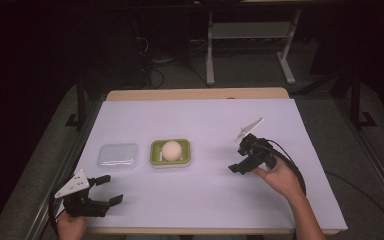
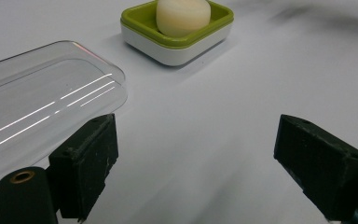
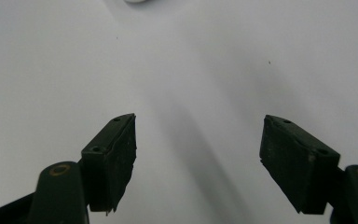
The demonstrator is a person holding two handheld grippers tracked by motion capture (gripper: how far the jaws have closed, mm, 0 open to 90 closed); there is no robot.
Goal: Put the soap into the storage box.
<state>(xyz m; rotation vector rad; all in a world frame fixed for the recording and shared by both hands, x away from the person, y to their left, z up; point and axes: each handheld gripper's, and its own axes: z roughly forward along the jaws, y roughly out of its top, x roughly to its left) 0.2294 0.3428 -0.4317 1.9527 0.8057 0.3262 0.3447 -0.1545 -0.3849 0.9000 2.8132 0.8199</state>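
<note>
The clear lid [image 2: 42,107] lies just ahead of my left gripper [image 2: 193,154], and beyond it the soap [image 2: 182,16] sits in its green dish [image 2: 200,39]. Both my grippers, left and right [image 3: 198,154], are spread wide, holding nothing above the table [image 1: 205,200].

We see a cream soap [image 1: 171,149] in a green-and-white dish [image 1: 155,156]. Beside it lies a clear lid [image 1: 117,156] on the plain white table [image 1: 205,195].

clear lid [image 2: 42,107] beside left tongs [image 1: 109,189], open table [image 1: 220,195] rightward
</note>
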